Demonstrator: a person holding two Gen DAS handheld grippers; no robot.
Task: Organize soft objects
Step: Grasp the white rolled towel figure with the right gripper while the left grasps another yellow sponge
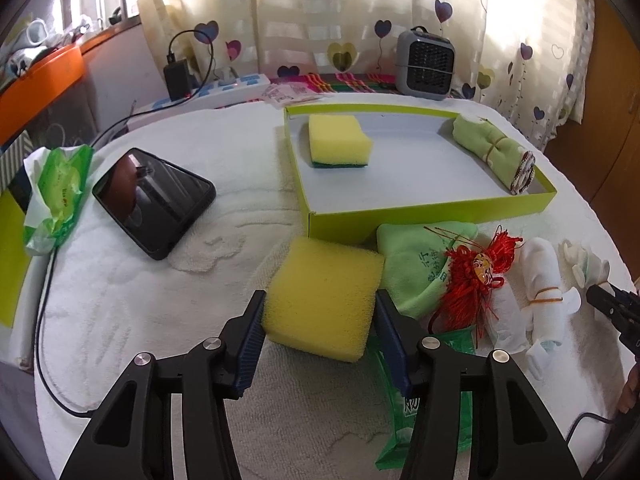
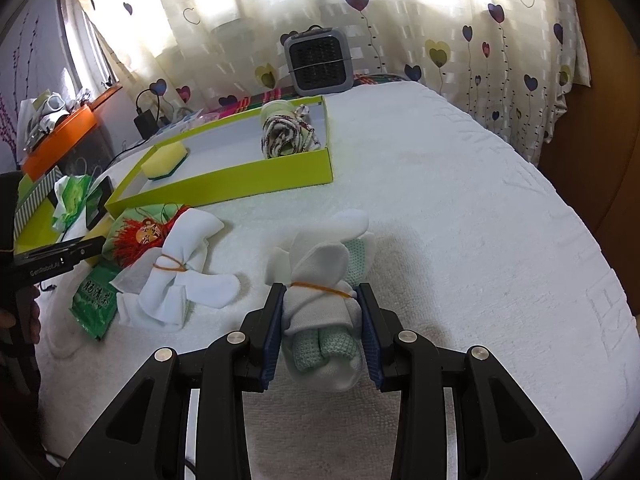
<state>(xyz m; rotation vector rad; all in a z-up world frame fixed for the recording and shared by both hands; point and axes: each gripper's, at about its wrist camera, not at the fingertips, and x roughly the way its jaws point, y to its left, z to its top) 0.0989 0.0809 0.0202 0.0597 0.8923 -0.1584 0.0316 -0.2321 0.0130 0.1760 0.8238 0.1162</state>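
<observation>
My left gripper (image 1: 320, 312) is shut on a yellow sponge (image 1: 324, 296) just above the white towel, near the front of the lime-green tray (image 1: 432, 212). The tray holds a second yellow sponge (image 1: 339, 141) and a rolled green cloth (image 1: 494, 152). My right gripper (image 2: 320, 312) is shut on a white sock bundle (image 2: 324, 296) tied with an orange band. Another white sock bundle (image 2: 176, 276) lies to its left, beside a red tassel ornament (image 2: 138, 238) and a green cloth (image 1: 412, 268).
A black phone (image 1: 154, 196), a green tissue pack (image 1: 60, 192) and cables lie at the left. A green tea packet (image 2: 96, 304) lies by the socks. A grey fan (image 1: 426, 62) and a power strip (image 1: 224, 88) stand at the back.
</observation>
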